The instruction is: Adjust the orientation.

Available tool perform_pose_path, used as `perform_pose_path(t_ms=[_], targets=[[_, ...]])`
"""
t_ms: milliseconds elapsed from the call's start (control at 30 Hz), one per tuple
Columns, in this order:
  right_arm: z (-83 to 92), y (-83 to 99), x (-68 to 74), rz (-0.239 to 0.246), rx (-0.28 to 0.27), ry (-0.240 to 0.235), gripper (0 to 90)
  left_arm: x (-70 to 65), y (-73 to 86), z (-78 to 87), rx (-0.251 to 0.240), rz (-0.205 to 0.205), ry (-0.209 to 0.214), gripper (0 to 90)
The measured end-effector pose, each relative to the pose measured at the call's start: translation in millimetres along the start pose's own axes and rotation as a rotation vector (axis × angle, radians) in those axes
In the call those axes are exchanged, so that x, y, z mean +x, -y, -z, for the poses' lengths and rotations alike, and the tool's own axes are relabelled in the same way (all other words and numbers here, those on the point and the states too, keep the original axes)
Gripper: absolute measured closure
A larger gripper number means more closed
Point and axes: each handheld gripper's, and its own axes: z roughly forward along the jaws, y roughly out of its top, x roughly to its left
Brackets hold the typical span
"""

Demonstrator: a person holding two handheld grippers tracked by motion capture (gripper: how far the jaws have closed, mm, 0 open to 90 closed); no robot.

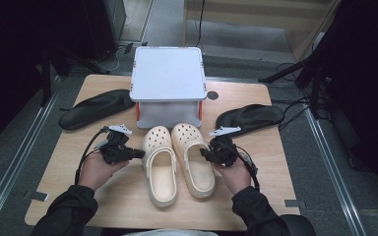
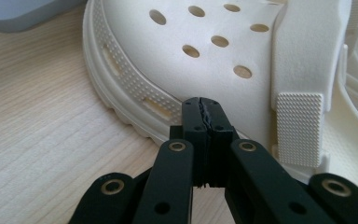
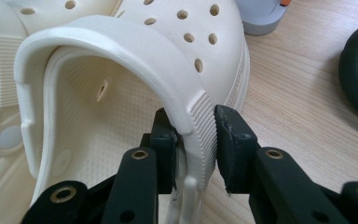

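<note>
A pair of cream clogs lies toe-away in the middle of the wooden table point(image 1: 256, 167). My left gripper point(image 1: 140, 153) is shut with nothing in it. Its tips point(image 2: 204, 105) sit against the outer sole edge of the left clog point(image 2: 191, 60), also seen from above as the left clog point(image 1: 160, 167). My right gripper point(image 1: 204, 152) straddles the heel strap point(image 3: 135, 51) of the right clog point(image 1: 193, 157). In the right gripper view, my right gripper point(image 3: 196, 126) has the strap's ribbed end between its jaws, and the pads do not visibly press on it.
A grey-white box point(image 1: 167, 73) on orange-cornered legs stands just beyond the clogs' toes. One black insole point(image 1: 96, 108) lies at the left, another black insole point(image 1: 251, 118) at the right. Bare wood lies to either side of the hands and toward the front edge.
</note>
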Motion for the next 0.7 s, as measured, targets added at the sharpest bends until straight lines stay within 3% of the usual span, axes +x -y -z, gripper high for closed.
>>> perform_pose_path(t_ms=[267, 533, 700], targets=[[-0.2, 0.7, -0.3, -0.01, -0.007, -0.017, 69.2, -6.5, -0.2, -4.0, 0.01, -0.005, 0.036, 89.7], [0.7, 1.0, -2.6, -0.014, -0.011, -0.037, 65.6, -7.0, -0.1, -2.6, -0.015, 0.011, 0.032, 83.7], [12.4, 0.2, -4.4, -0.012, -0.082, -0.078, 61.2, -8.5, -2.0, 3.0, -0.032, 0.003, 0.024, 82.1]])
